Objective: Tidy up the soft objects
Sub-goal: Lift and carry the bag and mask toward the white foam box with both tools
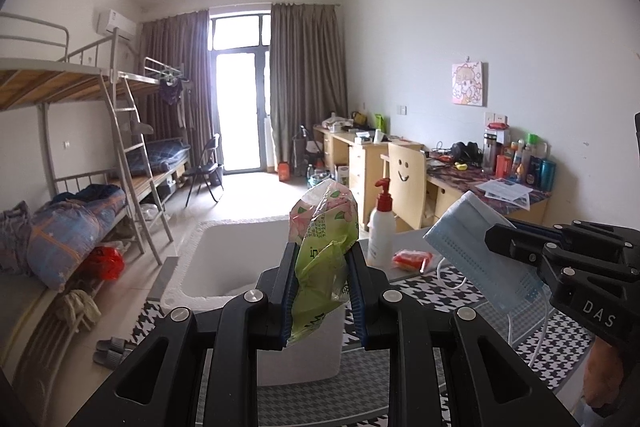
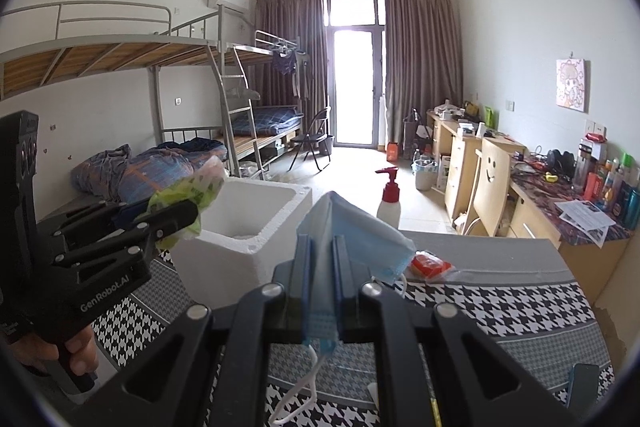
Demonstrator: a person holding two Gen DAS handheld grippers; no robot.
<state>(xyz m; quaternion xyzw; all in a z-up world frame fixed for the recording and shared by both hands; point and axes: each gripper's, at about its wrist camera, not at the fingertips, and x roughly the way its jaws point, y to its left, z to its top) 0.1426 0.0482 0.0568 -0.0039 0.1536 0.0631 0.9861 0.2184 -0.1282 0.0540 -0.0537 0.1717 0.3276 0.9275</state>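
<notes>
Left gripper point(image 1: 320, 259) clamped on crumpled green-pink plastic tissue pack point(image 1: 322, 227), right gripper point(image 2: 320, 255) clamped on blue pleated face mask point(image 2: 348, 227), both above worktop point(image 2: 500, 263); carry each over open white foam box point(image 2: 256, 211) before releasing.

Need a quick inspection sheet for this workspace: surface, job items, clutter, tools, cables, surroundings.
Surface: table with houndstooth cloth, grey strip at its far edge.
Job's things: green floral tissue pack and blue face mask, both lifted; white foam box on the table, open top.
Clutter: pump bottle with red top; small red packet beside the mask.
Tools: left tool shut on the tissue pack; right tool shut on the face mask.
Cables: the mask's white ear loops dangle below the right tool; other cables nothing seen.
Surroundings: bunk beds, cluttered desks, chair with smiley face, curtained balcony door.
</notes>
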